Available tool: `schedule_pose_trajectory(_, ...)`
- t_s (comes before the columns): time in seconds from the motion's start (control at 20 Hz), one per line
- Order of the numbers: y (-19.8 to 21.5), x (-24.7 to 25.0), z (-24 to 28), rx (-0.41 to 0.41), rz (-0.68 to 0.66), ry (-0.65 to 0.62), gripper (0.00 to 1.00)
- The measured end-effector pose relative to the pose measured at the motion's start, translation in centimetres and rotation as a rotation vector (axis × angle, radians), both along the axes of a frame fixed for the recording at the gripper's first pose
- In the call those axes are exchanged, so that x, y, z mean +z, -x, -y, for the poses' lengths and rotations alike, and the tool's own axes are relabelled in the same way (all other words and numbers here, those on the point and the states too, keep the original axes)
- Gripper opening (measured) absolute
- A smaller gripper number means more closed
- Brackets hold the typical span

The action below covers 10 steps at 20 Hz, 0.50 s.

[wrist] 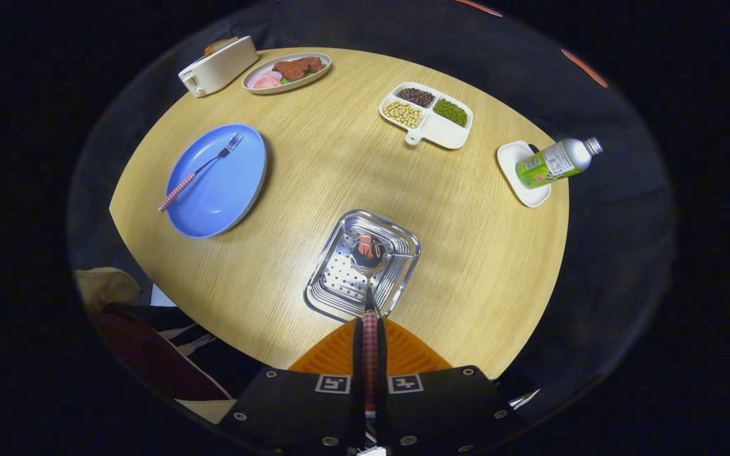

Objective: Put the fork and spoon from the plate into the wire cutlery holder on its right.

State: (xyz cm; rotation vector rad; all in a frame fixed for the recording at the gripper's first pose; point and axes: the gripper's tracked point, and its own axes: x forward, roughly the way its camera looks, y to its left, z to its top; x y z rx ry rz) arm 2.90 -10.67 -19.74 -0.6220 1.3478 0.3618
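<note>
Fingers [370, 354] clenched on the spoon [369, 266] handle hold its bowl over the holder [362, 266].

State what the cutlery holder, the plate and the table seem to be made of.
Cutlery holder: likely polished steel, perforated and mirror-bright. Plate: smooth blue, probably ceramic or melamine; which is unclear. Table: pale wood or wood-look laminate with visible grain. The gripper is shut on the spoon.

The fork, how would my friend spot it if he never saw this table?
Find the round wooden table, then the big blue plate beyond the claw, which grips the spoon. The fork lies across that plate, the only cutlery there, with a checked handle.
</note>
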Motion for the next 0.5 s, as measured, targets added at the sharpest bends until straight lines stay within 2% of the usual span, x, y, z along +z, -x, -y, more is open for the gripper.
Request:
schedule_pose_trajectory(0.15,-0.7,0.0,-0.4,-0.007,0.019,-0.004,0.11)
schedule_pose_trajectory(0.3,-0.9,0.6,-0.8,-0.061,0.049,-0.036,0.16)
schedule_pose_trajectory(0.4,-1.0,1.6,-1.0,-0.094,0.099,-0.061,0.24)
schedule_pose_trajectory(0.5,-1.6,2.7,-1.7,-0.142,0.182,-0.103,0.41)
